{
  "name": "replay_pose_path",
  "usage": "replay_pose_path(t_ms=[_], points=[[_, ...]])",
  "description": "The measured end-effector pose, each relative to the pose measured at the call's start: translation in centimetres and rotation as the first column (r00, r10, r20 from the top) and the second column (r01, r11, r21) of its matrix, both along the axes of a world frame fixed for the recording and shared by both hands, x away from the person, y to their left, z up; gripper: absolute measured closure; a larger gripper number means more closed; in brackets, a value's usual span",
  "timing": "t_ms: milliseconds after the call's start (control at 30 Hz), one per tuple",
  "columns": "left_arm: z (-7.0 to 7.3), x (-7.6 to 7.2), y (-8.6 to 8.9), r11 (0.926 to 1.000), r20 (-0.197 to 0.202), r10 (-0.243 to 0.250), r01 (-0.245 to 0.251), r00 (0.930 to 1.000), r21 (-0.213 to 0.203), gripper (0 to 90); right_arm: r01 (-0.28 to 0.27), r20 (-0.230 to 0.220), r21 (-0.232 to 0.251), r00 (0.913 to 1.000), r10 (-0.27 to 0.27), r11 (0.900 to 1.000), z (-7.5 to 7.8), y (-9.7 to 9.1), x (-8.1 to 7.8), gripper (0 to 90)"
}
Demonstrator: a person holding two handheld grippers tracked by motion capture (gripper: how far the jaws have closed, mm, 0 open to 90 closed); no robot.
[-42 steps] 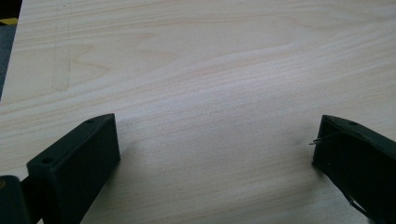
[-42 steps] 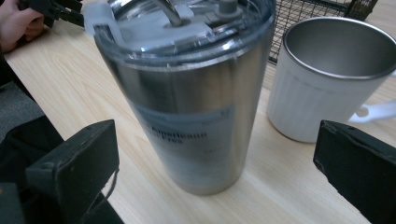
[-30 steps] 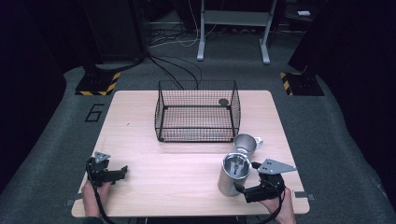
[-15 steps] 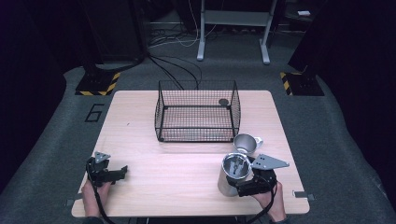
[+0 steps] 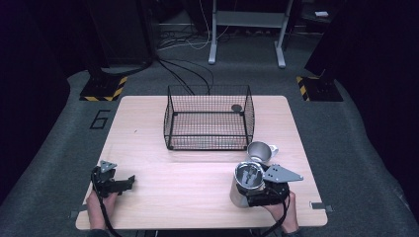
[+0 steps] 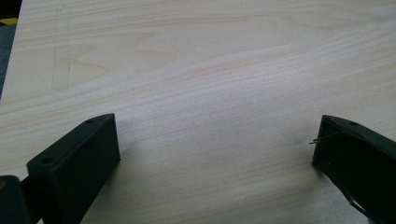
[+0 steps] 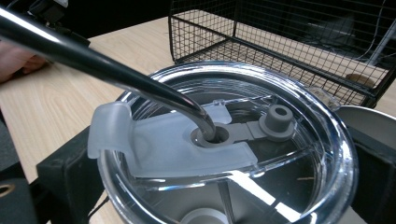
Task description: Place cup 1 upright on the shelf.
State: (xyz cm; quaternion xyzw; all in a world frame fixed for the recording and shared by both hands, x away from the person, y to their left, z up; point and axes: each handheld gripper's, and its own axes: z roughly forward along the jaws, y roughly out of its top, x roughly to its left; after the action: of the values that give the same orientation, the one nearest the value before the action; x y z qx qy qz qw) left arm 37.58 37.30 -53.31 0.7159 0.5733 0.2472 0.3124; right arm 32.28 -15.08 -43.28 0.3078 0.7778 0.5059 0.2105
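Right gripper (image 5: 261, 193) has closed in on the steel tumbler (image 5: 245, 187) since the earlier frame; left gripper (image 5: 112, 180) has not moved.

The table (image 5: 197, 168) carries the wire basket (image 5: 209, 118) at its middle rear, with a small metal cup (image 5: 260, 150) just in front of the basket's right corner. The tumbler stands upright near the table's front right edge, just in front of the cup. In the right gripper view the jaws flank the tumbler below its clear lid (image 7: 224, 154), one on each side; firm contact cannot be confirmed. A metal straw (image 7: 107, 67) passes through the lid. For a sound grasp, the jaws should clamp the body squarely below the lid, clear of the straw, and lift vertically. The left gripper rests with jaws spread wide over bare wood.
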Motion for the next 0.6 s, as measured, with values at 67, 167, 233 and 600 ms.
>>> replay_pose_path(t_ms=[67, 167, 233, 600], points=[[0.00, 0.00, 0.00, 1.0000, 0.000, 0.001, -0.001, 1.0000, 0.000, 0.4, -0.002, 0.010, 0.014, 1.0000, 0.001, 0.9999, -0.17, -0.08, -0.05, 3.0], [-0.02, 0.00, -0.01, 1.0000, 0.002, 0.000, 0.000, 1.0000, -0.003, 0.4, 0.002, 0.008, 0.017, 1.0000, -0.003, 0.9999, -0.18, -0.05, -0.05, 3.1], [-0.02, 0.00, -0.01, 1.0000, 0.002, 0.000, 0.000, 1.0000, -0.003, 0.4, 0.009, 0.008, 0.013, 0.9999, -0.009, 0.9999, -0.17, 0.00, -0.06, 3.3], [0.03, 0.34, 0.08, 1.0000, -0.005, 0.002, -0.002, 1.0000, 0.004, 0.3, 0.017, -0.003, 0.010, 0.9998, -0.017, 0.9998, 0.00, 0.12, 0.10, 3.6]])
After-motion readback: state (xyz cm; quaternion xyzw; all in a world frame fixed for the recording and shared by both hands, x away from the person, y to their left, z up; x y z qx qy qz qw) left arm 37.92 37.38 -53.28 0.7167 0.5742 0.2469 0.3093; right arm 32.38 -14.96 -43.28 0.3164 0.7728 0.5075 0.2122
